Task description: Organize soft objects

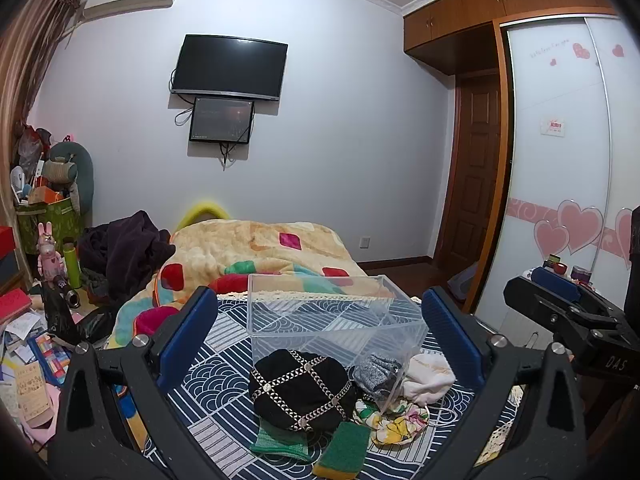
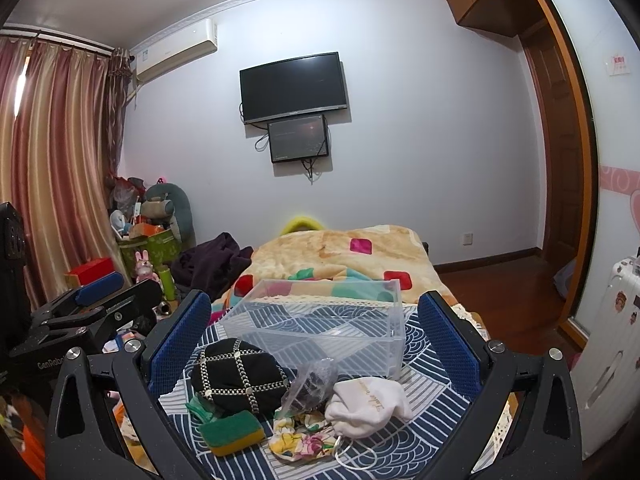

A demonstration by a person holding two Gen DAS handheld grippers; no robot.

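The black hat (image 1: 299,390) with its chain lattice sits at 6 o'clock of the clear plastic box (image 1: 334,312) on the bed's patterned cover (image 1: 224,364). I judge it light and squashy, best pinched at the crown so the chains don't slip. At its 3 o'clock lie a grey item in a slippery clear bag (image 1: 380,378) and a white pouch (image 1: 428,378); at 5 o'clock a green sponge (image 1: 343,450) and floral cloth (image 1: 398,424). My left gripper (image 1: 316,344) and right gripper (image 2: 314,344) both hang with jaws spread, holding nothing.
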